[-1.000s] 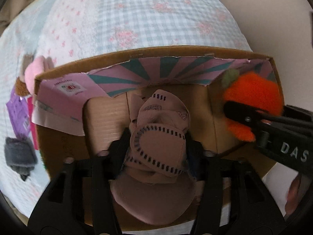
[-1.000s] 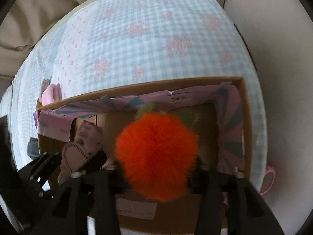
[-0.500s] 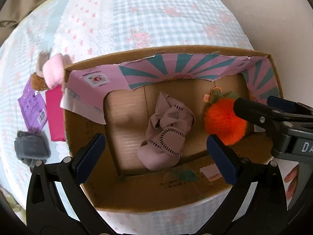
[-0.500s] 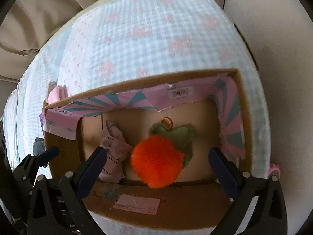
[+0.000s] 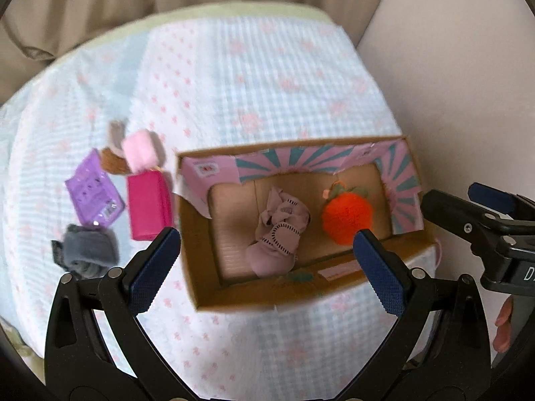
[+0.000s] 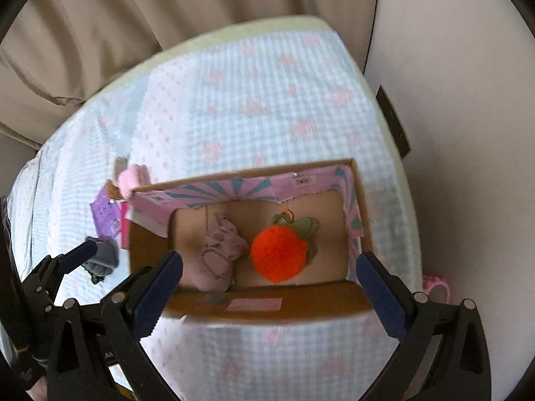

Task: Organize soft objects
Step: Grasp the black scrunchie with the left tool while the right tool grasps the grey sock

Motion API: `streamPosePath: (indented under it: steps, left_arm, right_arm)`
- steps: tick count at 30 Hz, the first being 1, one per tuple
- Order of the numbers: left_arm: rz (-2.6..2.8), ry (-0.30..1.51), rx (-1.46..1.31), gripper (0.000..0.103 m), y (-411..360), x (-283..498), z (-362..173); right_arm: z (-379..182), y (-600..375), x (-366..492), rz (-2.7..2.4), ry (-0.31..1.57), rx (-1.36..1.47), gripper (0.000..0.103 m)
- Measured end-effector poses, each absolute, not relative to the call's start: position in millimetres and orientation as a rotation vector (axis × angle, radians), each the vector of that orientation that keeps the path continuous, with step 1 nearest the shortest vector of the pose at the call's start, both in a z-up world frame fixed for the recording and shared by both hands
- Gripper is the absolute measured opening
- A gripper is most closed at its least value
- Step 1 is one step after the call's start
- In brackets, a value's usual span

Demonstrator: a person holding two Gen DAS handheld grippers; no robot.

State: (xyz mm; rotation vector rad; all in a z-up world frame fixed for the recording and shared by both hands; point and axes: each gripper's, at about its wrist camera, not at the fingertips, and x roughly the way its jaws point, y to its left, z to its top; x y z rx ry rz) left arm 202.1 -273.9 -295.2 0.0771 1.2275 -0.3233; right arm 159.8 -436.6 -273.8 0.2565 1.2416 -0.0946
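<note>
An open cardboard box (image 5: 200, 267) (image 6: 147, 244) sits on the checked bedspread. Inside lie a dusty-pink cloth (image 5: 279, 237) (image 6: 217, 257) and an orange plush fruit with green leaves (image 5: 347, 214) (image 6: 279, 254). My left gripper (image 5: 264, 270) is open and empty, raised above the box's near side. My right gripper (image 6: 269, 290) is open and empty, also above the near side; it shows at the right edge of the left wrist view (image 5: 474, 214). Left of the box lie a grey soft item (image 5: 87, 250) (image 6: 100, 257) and a pink fluffy toy (image 5: 138, 148) (image 6: 128, 175).
A magenta packet (image 5: 148, 205) and a purple packet (image 5: 93, 192) (image 6: 107, 215) lie left of the box, with a brown piece (image 5: 112, 163) beside the pink toy. Beige curtain behind the bed (image 5: 284, 60), pale wall on the right. A pink object (image 6: 434, 285) hangs at the bed's right edge.
Both grippers opened, let the pink cloth and the orange plush drop into the box, then pulled up and back from it.
</note>
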Motion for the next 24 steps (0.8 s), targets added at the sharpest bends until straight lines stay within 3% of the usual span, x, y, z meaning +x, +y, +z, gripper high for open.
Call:
streamPosePath:
  steps: [14,24]
  left_arm:
    - [-0.253,0.958,0.013,0.103,-169,125,-155]
    - [-0.138,0.856,-0.042,0.103,-52,77,-115]
  right_arm:
    - [-148,-365,98,-0.066,0.958,0.158,0.103]
    - [-110,-290,57,-0.022,0.835,0.114,0.103]
